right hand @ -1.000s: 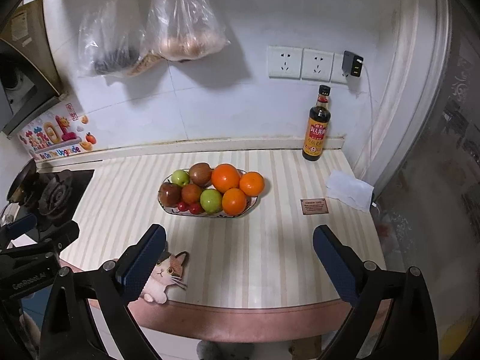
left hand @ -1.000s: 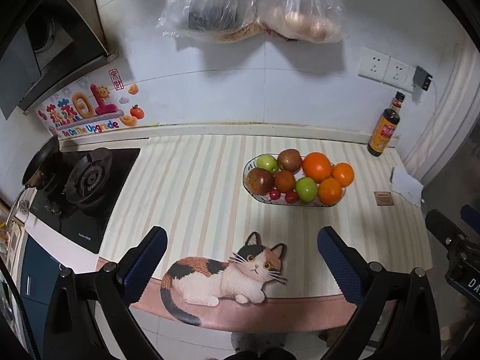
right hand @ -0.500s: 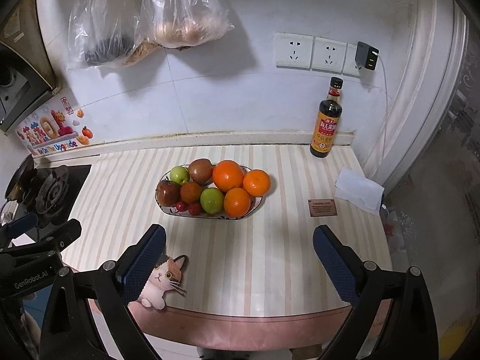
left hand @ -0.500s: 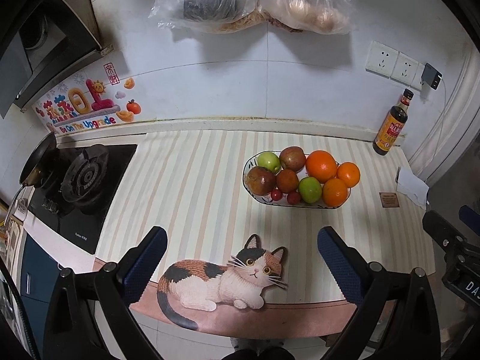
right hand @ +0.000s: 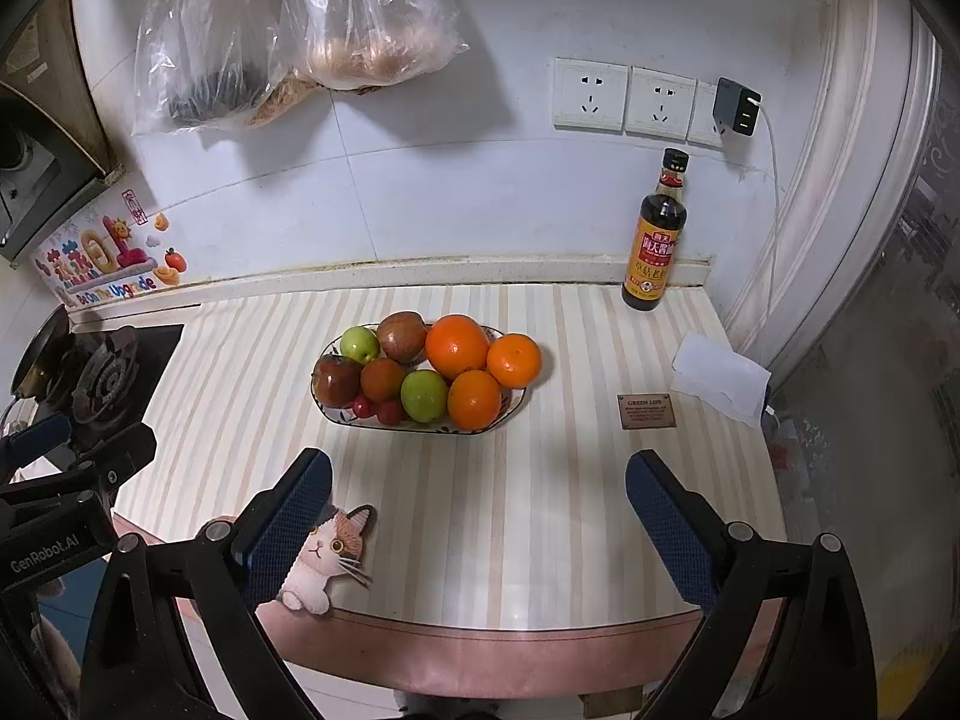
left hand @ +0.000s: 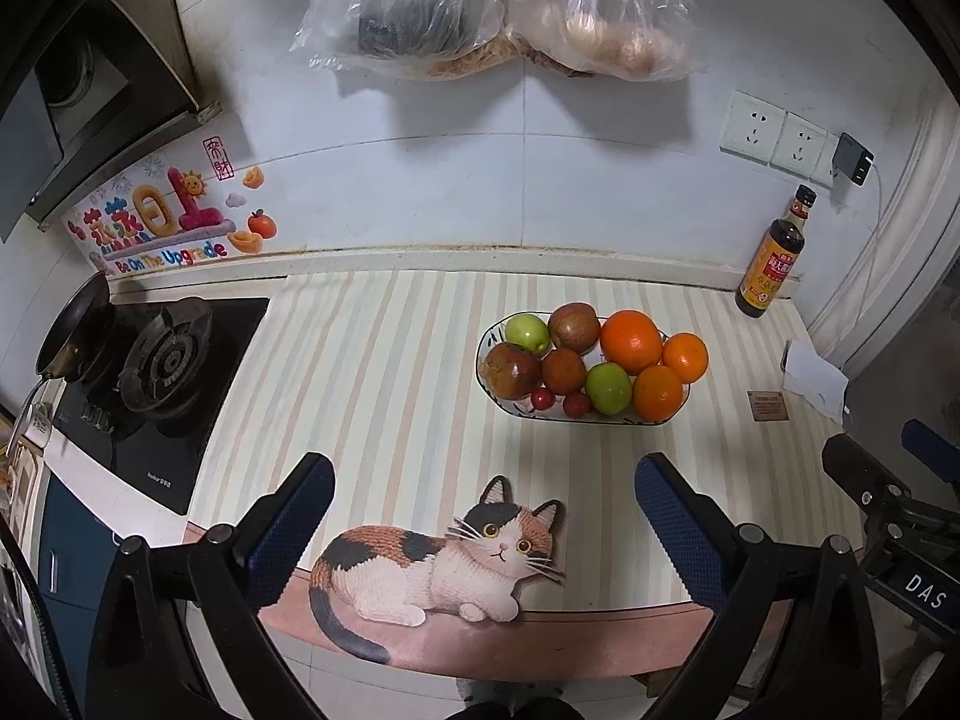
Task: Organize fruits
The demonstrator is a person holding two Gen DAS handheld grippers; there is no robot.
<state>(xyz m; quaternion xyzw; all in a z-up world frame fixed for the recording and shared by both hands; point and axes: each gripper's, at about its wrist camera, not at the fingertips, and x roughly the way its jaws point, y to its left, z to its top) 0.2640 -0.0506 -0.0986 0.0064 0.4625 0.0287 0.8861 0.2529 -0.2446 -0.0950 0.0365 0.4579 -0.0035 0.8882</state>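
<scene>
The fruit bowl [right hand: 420,426] sits mid-desk toward the back edge — oranges [right hand: 457,345] at its right end, apples [right hand: 423,395] and cherry tomatoes [right hand: 362,406] left. A bottle [right hand: 655,240] stands in the back right corner. Both grippers — left [left hand: 483,510], right [right hand: 477,507] — hover over the front edge, fingers wide, empty.

**A Small Kitchen Corner**

The wall is white tile [right hand: 456,192]. Two clear plastic bags [left hand: 498,6] hang on it. White wall sockets [right hand: 624,99] sit on the right, with a black charger [right hand: 737,107] plugged in. A colourful sticker [left hand: 174,222] is on the left. The counter has a striped cream cover [right hand: 480,510]. A black gas stove [left hand: 162,372] sits at the left end.
</scene>
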